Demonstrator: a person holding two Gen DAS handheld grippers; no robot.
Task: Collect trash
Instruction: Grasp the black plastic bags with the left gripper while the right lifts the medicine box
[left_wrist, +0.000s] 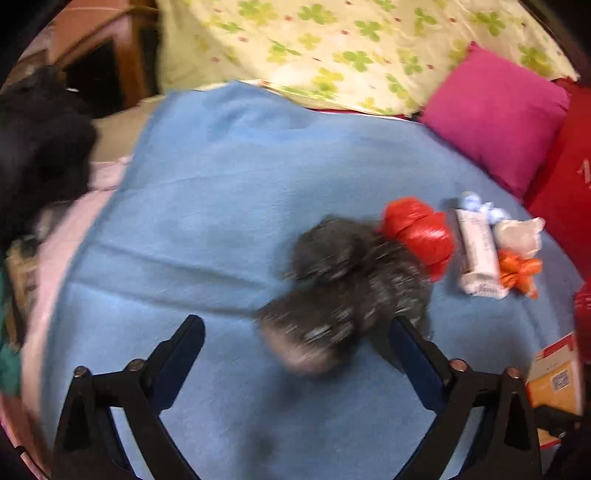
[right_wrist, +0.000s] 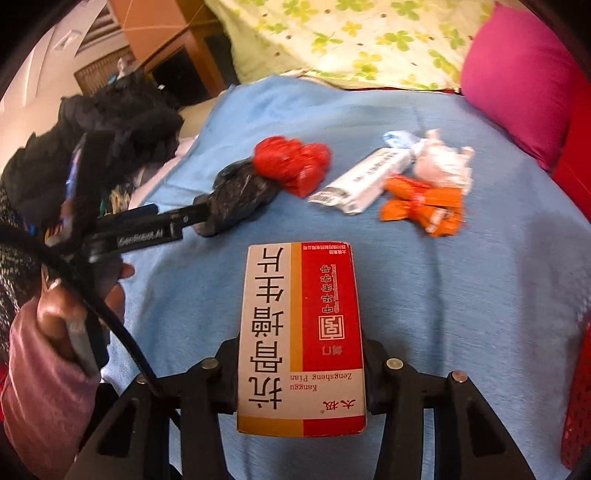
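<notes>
step: mid-collection | right tool clamped on red-white cardboard medicine box; left tool apart around crumpled black plastic bag, frame centre | next: close, lift

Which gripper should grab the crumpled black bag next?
Probably the left gripper. It is open, with the black bag right between its fingers. The right gripper is already shut on the medicine box.
</notes>
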